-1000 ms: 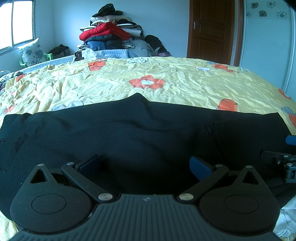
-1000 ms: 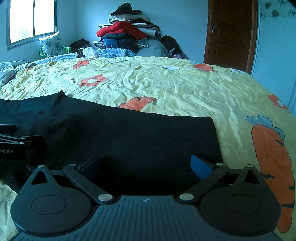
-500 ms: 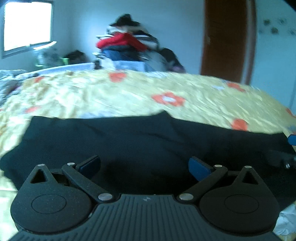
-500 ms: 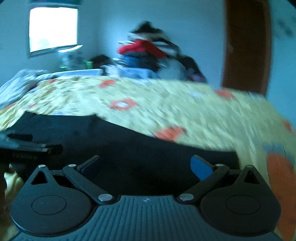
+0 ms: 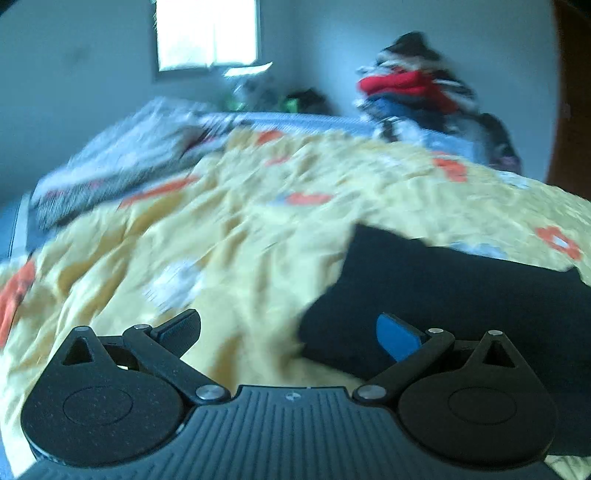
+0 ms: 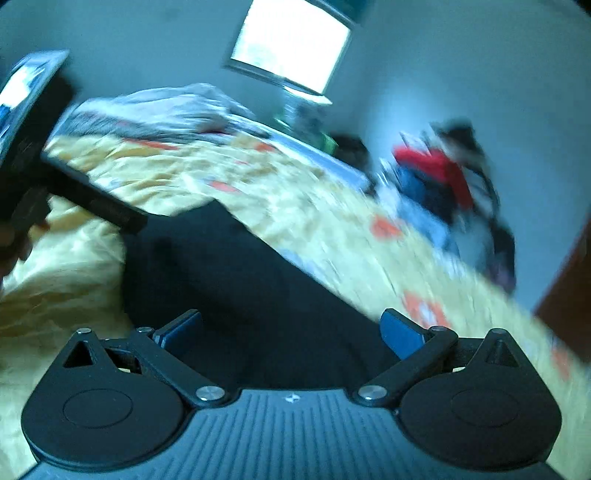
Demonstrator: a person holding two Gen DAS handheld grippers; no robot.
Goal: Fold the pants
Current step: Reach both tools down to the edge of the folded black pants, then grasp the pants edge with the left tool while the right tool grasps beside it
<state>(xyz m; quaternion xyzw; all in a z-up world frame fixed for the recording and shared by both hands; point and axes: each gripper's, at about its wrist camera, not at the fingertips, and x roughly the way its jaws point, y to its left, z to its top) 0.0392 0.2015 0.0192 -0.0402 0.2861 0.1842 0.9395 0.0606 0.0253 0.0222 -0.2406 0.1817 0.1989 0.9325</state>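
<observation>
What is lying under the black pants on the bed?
The black pants lie flat on a yellow bedsheet with orange flower prints. The sheet shows all around the pants; the part directly beneath them is covered, so anything there cannot be seen.

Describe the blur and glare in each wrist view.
Left wrist: bedspread and clothes pile smeared by motion, window blown out, claw sharp. Right wrist: heavier streaking, tilted horizon, pants a featureless dark patch, window overexposed, claw crisp.
</observation>
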